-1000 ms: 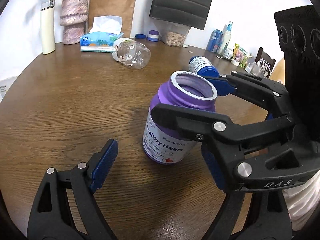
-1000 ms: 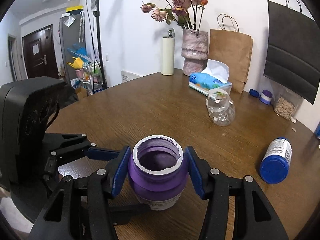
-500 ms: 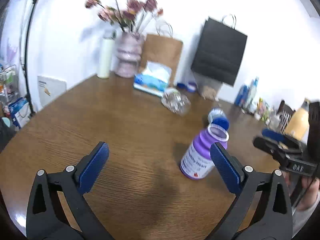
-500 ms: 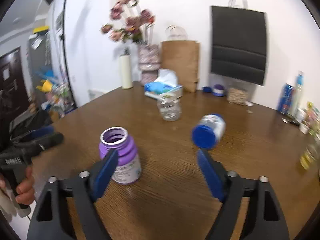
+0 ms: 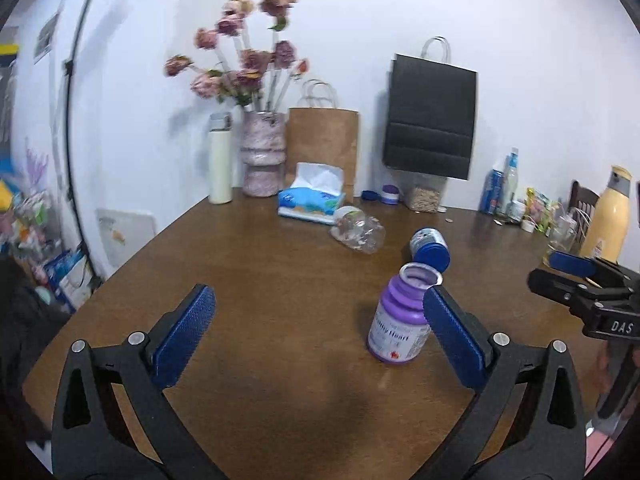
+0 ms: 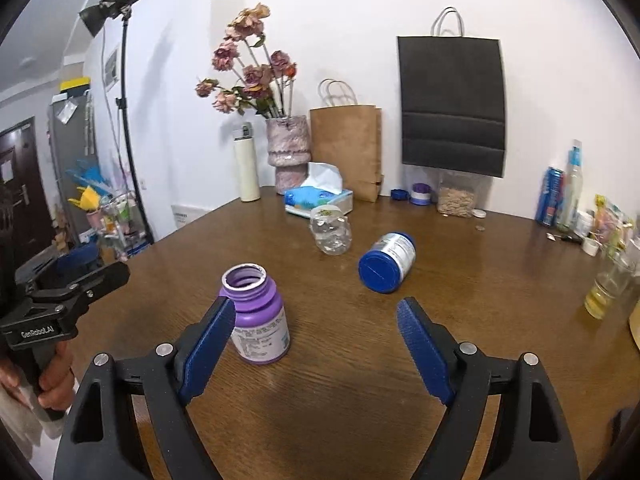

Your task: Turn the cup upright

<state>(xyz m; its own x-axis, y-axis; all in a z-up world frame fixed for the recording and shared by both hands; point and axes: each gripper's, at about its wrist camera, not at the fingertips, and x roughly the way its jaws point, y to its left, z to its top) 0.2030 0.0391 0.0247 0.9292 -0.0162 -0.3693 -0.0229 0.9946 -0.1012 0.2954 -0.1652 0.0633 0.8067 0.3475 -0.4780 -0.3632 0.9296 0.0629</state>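
1. Both grippers hang above the near part of the round wooden table [image 6: 460,280] with jaws spread wide and nothing between them: the left gripper [image 5: 318,336] and the right gripper [image 6: 316,342].
2. Bare wood lies ahead of each; the table's near left rim curves close by the left gripper.
3. Upright and open-mouthed, the purple bottle [image 6: 258,314] stands just behind the right gripper's left finger [image 6: 208,346], label facing out.
4. Beyond it lie a blue-capped bottle [image 6: 386,262] and a clear bottle [image 6: 330,230], both on their sides.
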